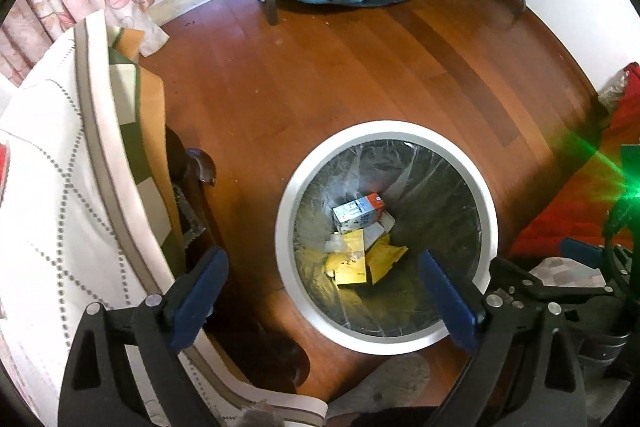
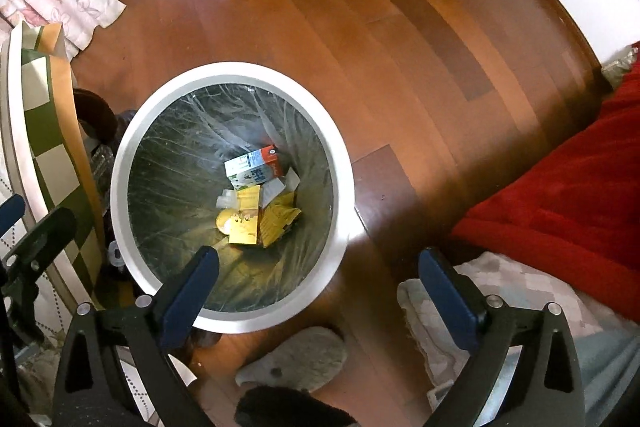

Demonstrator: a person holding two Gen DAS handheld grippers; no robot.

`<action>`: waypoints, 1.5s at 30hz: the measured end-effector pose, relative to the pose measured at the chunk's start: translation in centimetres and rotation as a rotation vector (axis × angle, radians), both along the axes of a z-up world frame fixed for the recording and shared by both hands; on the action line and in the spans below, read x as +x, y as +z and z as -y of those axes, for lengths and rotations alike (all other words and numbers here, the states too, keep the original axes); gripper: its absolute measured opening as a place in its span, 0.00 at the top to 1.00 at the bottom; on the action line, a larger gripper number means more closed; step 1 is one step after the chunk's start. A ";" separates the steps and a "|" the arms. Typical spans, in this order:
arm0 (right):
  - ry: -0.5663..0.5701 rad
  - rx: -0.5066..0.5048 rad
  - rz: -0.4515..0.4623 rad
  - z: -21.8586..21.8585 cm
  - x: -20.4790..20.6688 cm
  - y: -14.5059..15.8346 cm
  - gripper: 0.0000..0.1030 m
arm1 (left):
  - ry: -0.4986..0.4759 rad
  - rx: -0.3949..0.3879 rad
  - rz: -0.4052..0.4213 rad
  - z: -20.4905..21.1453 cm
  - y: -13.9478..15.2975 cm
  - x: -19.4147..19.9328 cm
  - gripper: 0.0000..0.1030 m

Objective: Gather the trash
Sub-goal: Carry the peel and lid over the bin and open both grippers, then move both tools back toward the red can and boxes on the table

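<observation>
Grippers, left (image 1: pixel 324 291) and right (image 2: pixel 320 287), gape empty over lined bin (image 2: pixel 120 147).

A round white trash bin (image 1: pixel 386 231) stands upright on the brown wood floor (image 1: pixel 340 75). It has a wide white rim and a clear plastic bag (image 1: pixel 436 195) inside, which looks shiny and wrinkled against the dark wall. The bin is open at the top.

Trash lies at the bottom of the bin. A small milk carton (image 1: pixel 359 211), blue and white with a red end, lies on its side at the far part of the pile. Just beside it is a yellow flat box (image 1: pixel 352 263), and a crumpled yellow wrapper (image 1: pixel 386 255) lies to its right, touching it. A small white scrap (image 2: pixel 276 189) lies between the carton and the yellow things.
</observation>
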State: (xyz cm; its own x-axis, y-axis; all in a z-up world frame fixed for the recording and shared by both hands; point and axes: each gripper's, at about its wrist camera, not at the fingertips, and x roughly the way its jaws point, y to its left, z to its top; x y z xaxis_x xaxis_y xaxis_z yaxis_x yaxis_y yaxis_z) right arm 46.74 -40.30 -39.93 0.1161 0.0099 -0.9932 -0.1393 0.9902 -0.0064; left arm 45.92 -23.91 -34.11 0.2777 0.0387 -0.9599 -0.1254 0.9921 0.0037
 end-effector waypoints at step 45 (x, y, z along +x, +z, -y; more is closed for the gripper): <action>0.367 0.269 0.057 -31.7 -7.6 13.5 0.02 | -0.285 0.401 -0.047 -25.3 7.5 -13.5 0.20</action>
State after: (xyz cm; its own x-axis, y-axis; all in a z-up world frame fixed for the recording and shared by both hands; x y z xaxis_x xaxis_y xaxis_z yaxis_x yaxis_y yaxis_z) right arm 39.11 -8.60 -26.45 0.1109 0.3171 -0.9419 -0.4884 0.8428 0.2263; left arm 32.41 1.40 -26.65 0.2876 0.3367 -0.8966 0.1600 0.9061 0.3916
